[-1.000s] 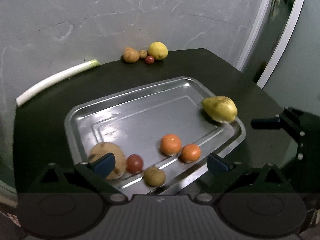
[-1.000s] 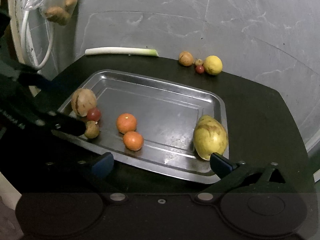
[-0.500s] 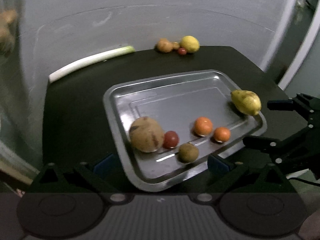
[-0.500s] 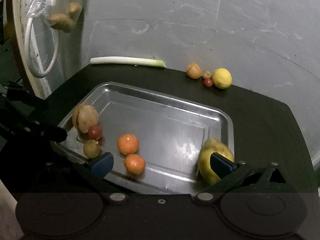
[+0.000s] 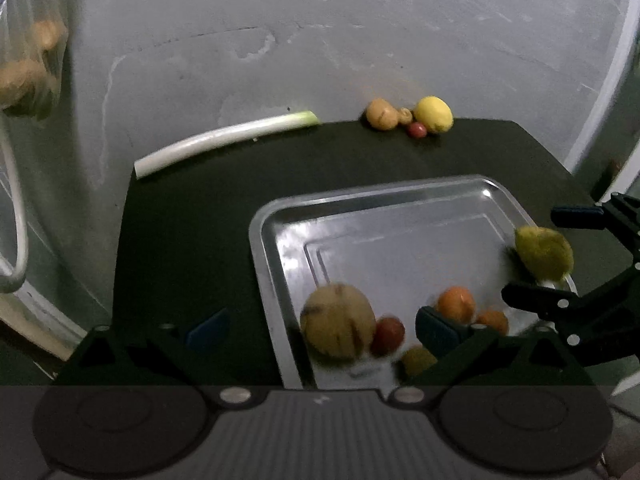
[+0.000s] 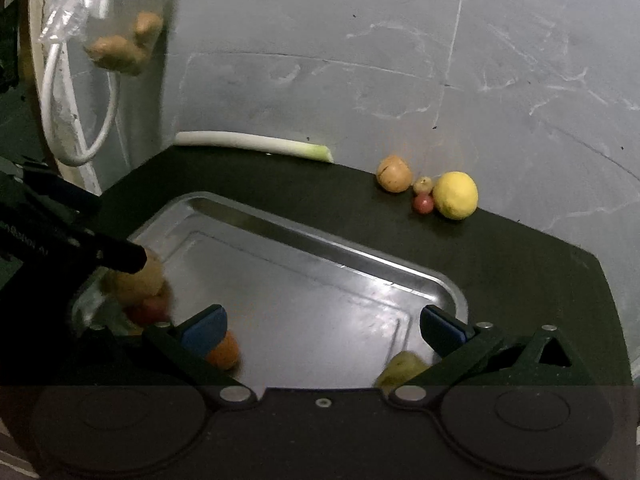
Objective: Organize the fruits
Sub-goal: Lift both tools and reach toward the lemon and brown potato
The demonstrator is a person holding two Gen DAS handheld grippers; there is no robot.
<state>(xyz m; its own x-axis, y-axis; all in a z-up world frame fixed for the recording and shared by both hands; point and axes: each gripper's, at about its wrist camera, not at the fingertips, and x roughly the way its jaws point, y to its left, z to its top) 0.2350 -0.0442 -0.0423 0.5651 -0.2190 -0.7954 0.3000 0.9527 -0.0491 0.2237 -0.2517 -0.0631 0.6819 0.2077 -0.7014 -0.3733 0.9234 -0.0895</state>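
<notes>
A steel tray lies on a dark table. In it are a large tan round fruit, a red tomato, a small brown-green fruit, two oranges and a yellow pear at its right rim. My left gripper is open over the tray's near left corner. My right gripper is open over the tray's near edge, with an orange by its left finger and the pear by its right finger.
At the table's back by the wall lie a leek, a brown fruit, a small nut-like piece, a small red tomato and a lemon. A plastic bag with ginger hangs at left.
Both grippers have pulled back and turned, the left one swinging left. The tray sits lower and further right in the left view. Nothing was grasped.
</notes>
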